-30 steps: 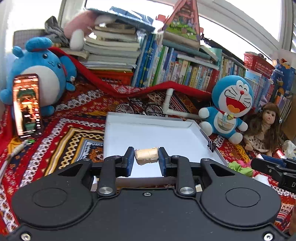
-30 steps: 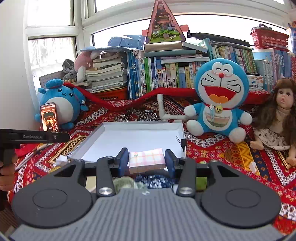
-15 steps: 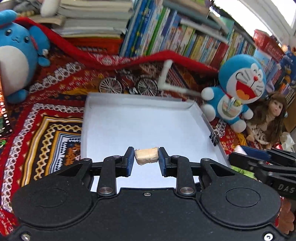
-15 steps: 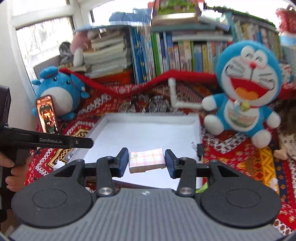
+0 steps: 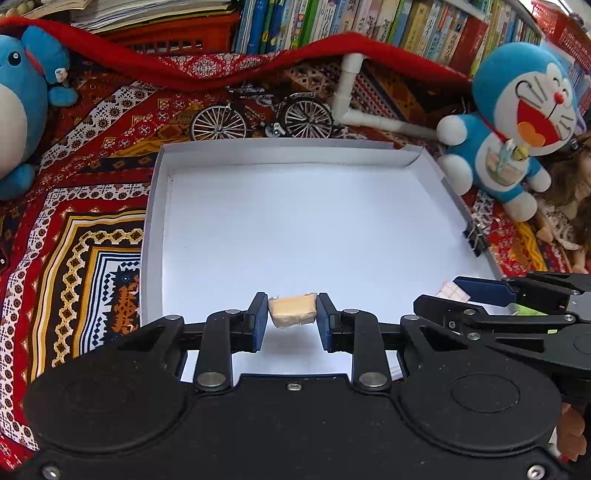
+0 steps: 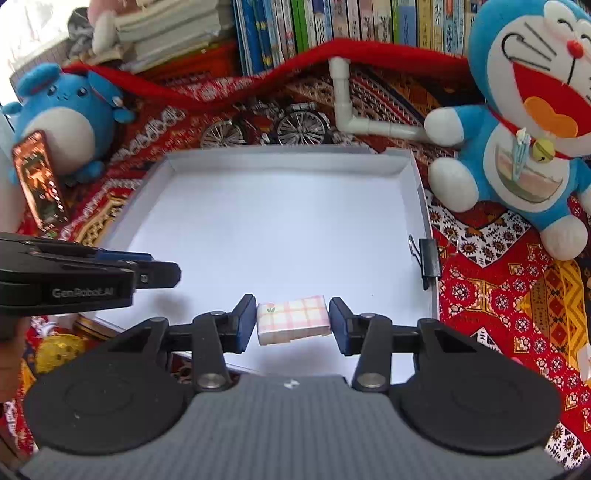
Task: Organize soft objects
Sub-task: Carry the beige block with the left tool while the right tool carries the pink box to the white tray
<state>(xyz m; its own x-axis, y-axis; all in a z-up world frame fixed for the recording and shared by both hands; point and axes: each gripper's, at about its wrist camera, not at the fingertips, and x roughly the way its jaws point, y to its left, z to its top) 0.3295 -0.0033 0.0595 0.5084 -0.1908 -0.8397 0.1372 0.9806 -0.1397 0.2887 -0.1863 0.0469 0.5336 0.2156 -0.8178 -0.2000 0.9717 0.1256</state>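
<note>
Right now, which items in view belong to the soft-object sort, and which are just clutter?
In play:
- left gripper, shut on tan soft block
- right gripper, shut on pink plaid block
- white tray, nothing in it

Lying about:
- toy bicycle
- white pipe
- binder clip
- phone
- books

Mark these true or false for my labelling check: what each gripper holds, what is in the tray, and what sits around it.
1. The left gripper holds a tan soft block. True.
2. The right gripper is empty. False: it is shut on a pink plaid block.
3. The white tray already holds several items. False: nothing lies in it.
4. A black binder clip sits on the tray's right rim. True.
5. A miniature bicycle stands behind the tray. True.
</note>
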